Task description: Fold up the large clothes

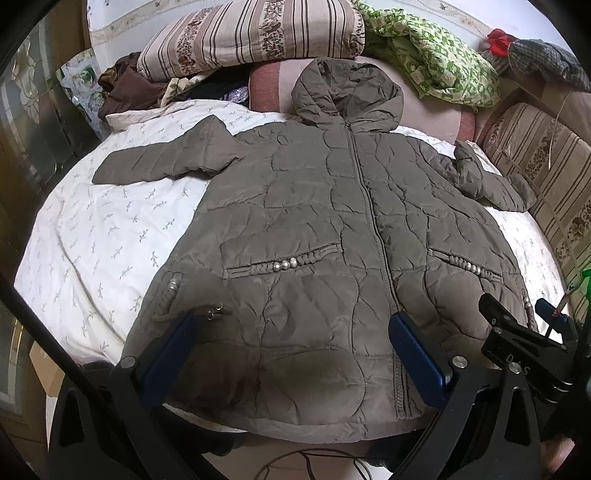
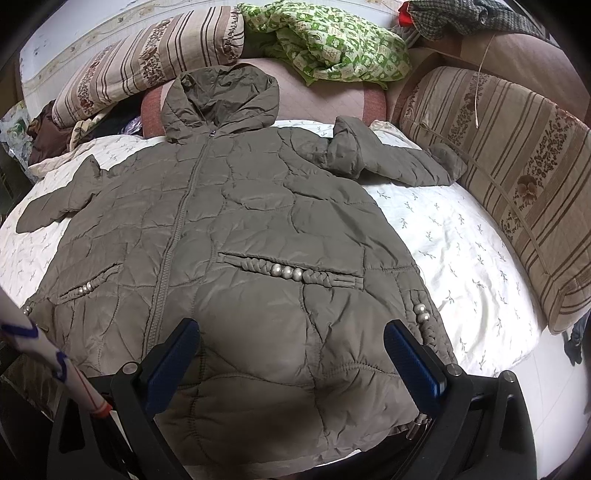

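I see the olive quilted jacket [image 1: 325, 229] spread flat, front up and zipped, on the white leaf-print bedspread [image 1: 92, 240]; everything else I place against that jacket. Its hood [image 1: 345, 92] lies at the far end, resting on a pinkish cushion [image 2: 325, 99]; one sleeve [image 1: 162, 158] stretches out to the jacket's left side, the other sleeve [image 2: 391, 158] is bent near the striped bolster [image 2: 509, 177] on the right. Beyond the hood I see a striped pillow [image 1: 255, 33] and a crumpled green patterned cloth [image 2: 332, 44]. My left gripper [image 1: 295, 350] hovers over the jacket's near hem, left of the zip [image 1: 373, 221]; its blue fingers [image 1: 170, 358] stand wide apart and hold nothing. My right gripper [image 2: 291, 354] hangs over the hem on the zip's right, below the beaded pocket [image 2: 288, 273]; it too gapes wide, gripping nothing.
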